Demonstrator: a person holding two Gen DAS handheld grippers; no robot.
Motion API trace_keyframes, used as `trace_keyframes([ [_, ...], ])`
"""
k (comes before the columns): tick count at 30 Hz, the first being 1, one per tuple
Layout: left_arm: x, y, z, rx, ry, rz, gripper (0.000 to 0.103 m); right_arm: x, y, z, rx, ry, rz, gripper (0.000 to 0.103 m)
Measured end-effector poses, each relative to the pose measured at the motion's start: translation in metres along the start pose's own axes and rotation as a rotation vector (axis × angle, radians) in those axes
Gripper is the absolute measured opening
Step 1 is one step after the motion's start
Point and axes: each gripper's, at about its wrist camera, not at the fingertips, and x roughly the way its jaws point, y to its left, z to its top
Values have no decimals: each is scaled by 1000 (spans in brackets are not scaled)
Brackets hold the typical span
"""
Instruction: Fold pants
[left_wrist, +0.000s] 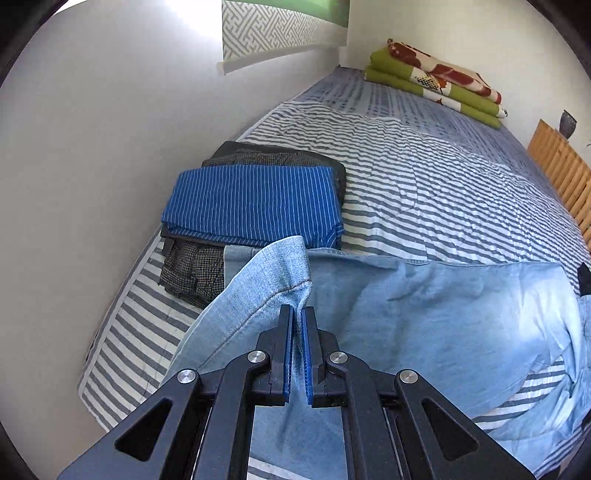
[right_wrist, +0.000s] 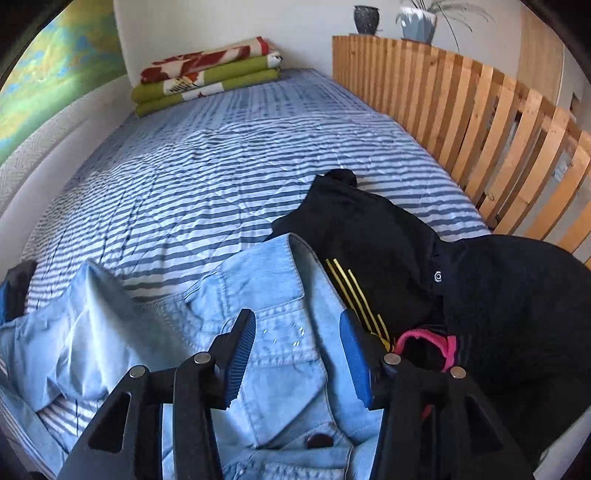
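**Now: left tongs clenched on a jeans hem, right tongs released over the waist**

Here we see the light blue jeans (left_wrist: 424, 314) spread across the near part of the bed (left_wrist: 443, 177), over its blue-and-white striped cover. Our left gripper (left_wrist: 298, 314) is clenched on a hem of the jeans, and the cloth stands up in a fold between the blue pads (left_wrist: 287, 354). Our right gripper (right_wrist: 297, 325) is released: its jaws stand apart above the waist end of the jeans (right_wrist: 280, 354), with denim below them but nothing pressed by the pads (right_wrist: 242, 354). We cannot tell whether those pads touch the cloth.

Along the bed's wall-side edge lies a stack of folded pants, a blue pinstriped pair (left_wrist: 255, 203) on top of grey checked ones (left_wrist: 192, 269); the jeans touch the stack's near end. By the slatted wooden rail (right_wrist: 480, 122) on the opposite edge sits a heap of black clothes (right_wrist: 424, 251) with yellow stripes and a pink band, just beside the waist. At the far corner rest folded green blankets (right_wrist: 207, 77).
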Motion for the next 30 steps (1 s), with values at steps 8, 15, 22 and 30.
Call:
trace_keyframes([
  [8, 5, 14, -17, -20, 37, 52, 5, 89, 3, 37, 38, 104, 51, 45],
  [15, 6, 17, -22, -2, 49, 92, 5, 54, 3, 35, 65, -19, 108, 1],
  [22, 9, 11, -24, 3, 52, 102, 5, 23, -38, 73, 125, -203, -124, 1],
  [30, -4, 9, -24, 11, 36, 88, 5, 31, -67, 55, 199, -42, -94, 19],
])
